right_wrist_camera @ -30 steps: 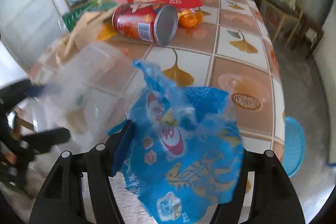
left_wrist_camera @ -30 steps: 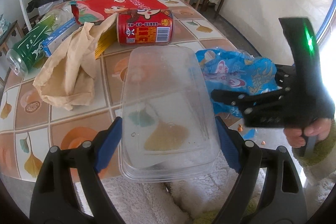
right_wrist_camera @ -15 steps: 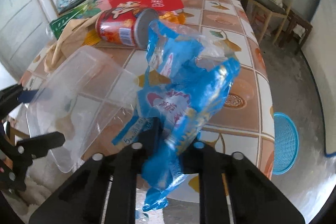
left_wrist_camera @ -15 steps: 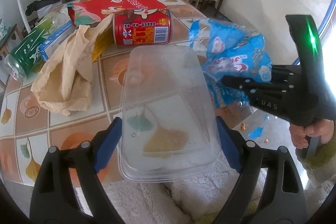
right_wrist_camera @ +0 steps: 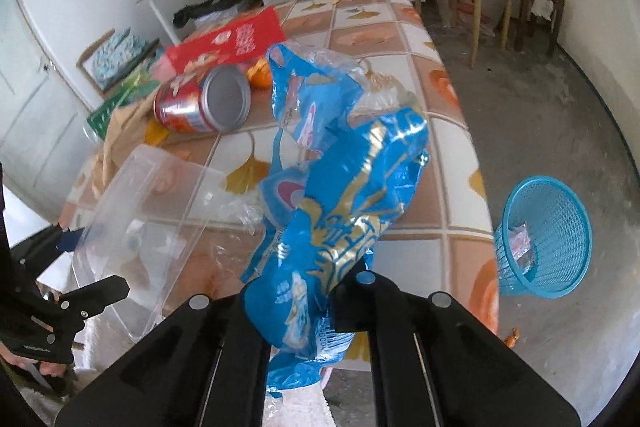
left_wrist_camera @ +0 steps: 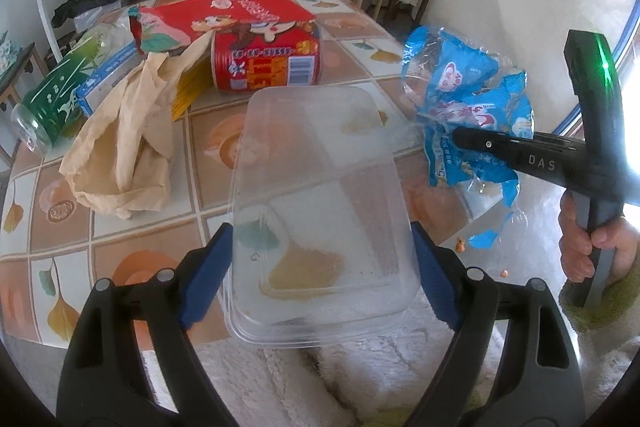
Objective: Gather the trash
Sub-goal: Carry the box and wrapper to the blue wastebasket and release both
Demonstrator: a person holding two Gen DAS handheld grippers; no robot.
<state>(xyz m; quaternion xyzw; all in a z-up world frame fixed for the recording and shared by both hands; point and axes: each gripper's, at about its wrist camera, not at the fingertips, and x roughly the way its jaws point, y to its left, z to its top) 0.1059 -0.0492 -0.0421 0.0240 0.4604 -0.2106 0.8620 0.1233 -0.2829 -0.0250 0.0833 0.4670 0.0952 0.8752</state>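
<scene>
Blue crinkled film is what my right hand-held gripper (right_wrist_camera: 316,303) is clenched on: a torn snack wrapper (right_wrist_camera: 340,187), pinched near its lower end and held up above the desk's (right_wrist_camera: 452,187) near corner, clear of the tiles. Those jaws have just been closing, with the wrapper between them. I judge it almost weightless, soft and slippery, so a bunched fold gives a surer hold than one loose flap, and a torn strip dangling below could rip away. My left hand-held gripper (left_wrist_camera: 320,263) stands wide, its blue pads (left_wrist_camera: 208,267) pressed against the two long sides of a clear plastic container (left_wrist_camera: 320,195), held tilted over the desk's near edge. That box looks light and thin-walled; it will likely flex and could pop out if squeezed hard, so the grip across its narrower width near the rim seems right. A blue mesh wastebasket (right_wrist_camera: 544,235) sits on the floor beyond the desk, well apart from the wrapper, and looks like the place to drop it.
</scene>
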